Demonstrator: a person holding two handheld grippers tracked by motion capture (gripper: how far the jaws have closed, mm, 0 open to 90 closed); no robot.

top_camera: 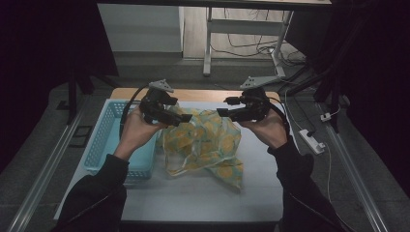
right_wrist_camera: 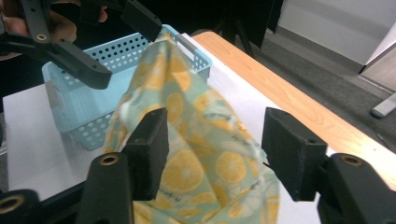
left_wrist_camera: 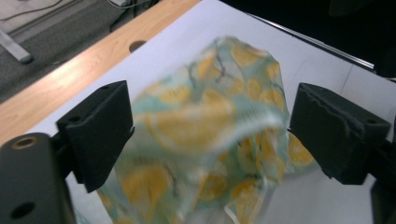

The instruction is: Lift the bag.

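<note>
Cloth: a crumpled pale-green fabric printed with yellow lemon slices (top_camera: 205, 145) lay in the middle of the high view, on the white tabletop, between the two grippers.
Basket: a light-blue perforated plastic basket (top_camera: 104, 140) stood at the centre left of the high view, just beside the cloth's left edge.
Left hand: it (top_camera: 138, 130) came in from the lower left and held the left gripper (top_camera: 183, 119) over the cloth's upper left corner.
Left gripper: in its own view the black jaws stood wide apart, the cloth (left_wrist_camera: 205, 140) bunched and blurred between them; neither pad pressed on it. In the right gripper view one jaw tip touched the cloth's raised peak.
Table: a white board (top_camera: 193, 198) on a wooden top whose bare strip (top_camera: 208, 95) ran along the upper centre.
Right gripper: it (top_camera: 223, 112) sat right of centre, over the cloth's upper right corner; its jaws stood open with the cloth (right_wrist_camera: 205, 154) lying between them, a gap at the right pad.
Right hand: it (top_camera: 268, 128) gripped that tool from the lower right.
</note>
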